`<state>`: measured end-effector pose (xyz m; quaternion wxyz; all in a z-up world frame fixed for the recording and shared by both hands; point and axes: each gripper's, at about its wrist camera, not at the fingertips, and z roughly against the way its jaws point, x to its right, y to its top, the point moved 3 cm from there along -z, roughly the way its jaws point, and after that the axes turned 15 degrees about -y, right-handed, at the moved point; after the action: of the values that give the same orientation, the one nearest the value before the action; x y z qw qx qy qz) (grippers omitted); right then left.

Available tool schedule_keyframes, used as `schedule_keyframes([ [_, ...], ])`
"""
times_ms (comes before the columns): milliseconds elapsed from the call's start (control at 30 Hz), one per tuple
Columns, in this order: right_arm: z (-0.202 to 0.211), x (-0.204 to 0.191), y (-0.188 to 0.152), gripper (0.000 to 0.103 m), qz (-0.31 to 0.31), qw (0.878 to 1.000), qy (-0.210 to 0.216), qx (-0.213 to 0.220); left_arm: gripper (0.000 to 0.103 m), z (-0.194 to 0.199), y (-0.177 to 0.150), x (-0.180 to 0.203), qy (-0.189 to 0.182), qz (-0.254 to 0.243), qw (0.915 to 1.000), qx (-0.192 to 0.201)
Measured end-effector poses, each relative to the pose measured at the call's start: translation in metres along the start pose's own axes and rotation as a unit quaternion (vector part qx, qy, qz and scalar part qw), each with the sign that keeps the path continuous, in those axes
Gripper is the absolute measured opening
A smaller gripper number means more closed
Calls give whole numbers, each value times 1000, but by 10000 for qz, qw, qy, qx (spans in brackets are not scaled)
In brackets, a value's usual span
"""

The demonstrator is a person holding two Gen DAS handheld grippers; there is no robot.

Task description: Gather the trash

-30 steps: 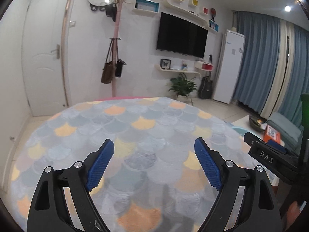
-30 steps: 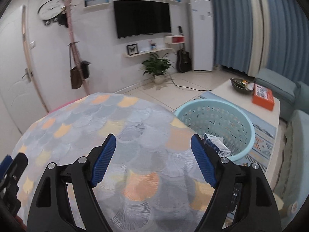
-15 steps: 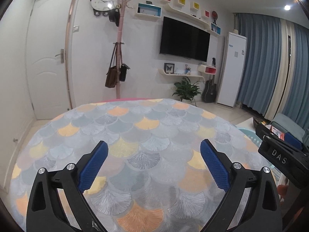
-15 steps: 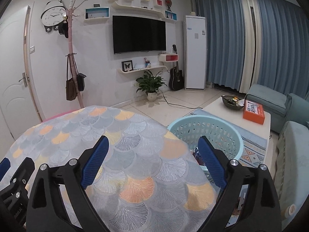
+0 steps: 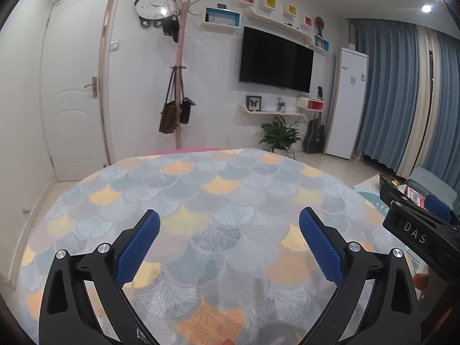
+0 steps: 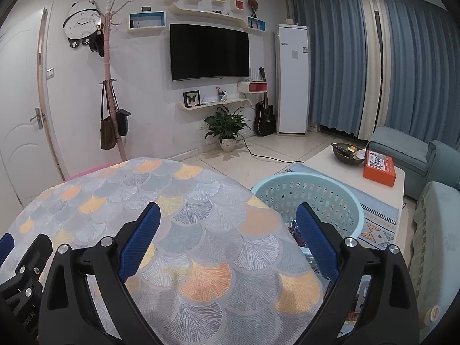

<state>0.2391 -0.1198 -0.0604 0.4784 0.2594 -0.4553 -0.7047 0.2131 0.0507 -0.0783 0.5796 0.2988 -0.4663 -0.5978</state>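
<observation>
My left gripper (image 5: 229, 224) and right gripper (image 6: 228, 217) hover over the counter's scallop-patterned cloth (image 6: 184, 230), both with jaws spread wide and holding nothing. Just beside the counter, I see the light-blue laundry basket (image 6: 313, 198) on the floor, with packaging trash (image 6: 297, 234) inside.

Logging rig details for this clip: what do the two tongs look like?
Both match. The left tongs and right tongs have black plastic arms with cut-out slots and silver screws, tipped with textured blue pads. The right tongs' body, seen from the left wrist, carries white "DAS" lettering. No cables or sleeves show.
</observation>
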Motion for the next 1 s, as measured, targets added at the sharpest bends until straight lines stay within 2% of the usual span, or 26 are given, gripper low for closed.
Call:
schedule_keyframes([
  [1000, 0, -7, -1, 95, 77, 10000, -53, 19, 95, 0, 0, -8, -3, 178, 9998, -72],
])
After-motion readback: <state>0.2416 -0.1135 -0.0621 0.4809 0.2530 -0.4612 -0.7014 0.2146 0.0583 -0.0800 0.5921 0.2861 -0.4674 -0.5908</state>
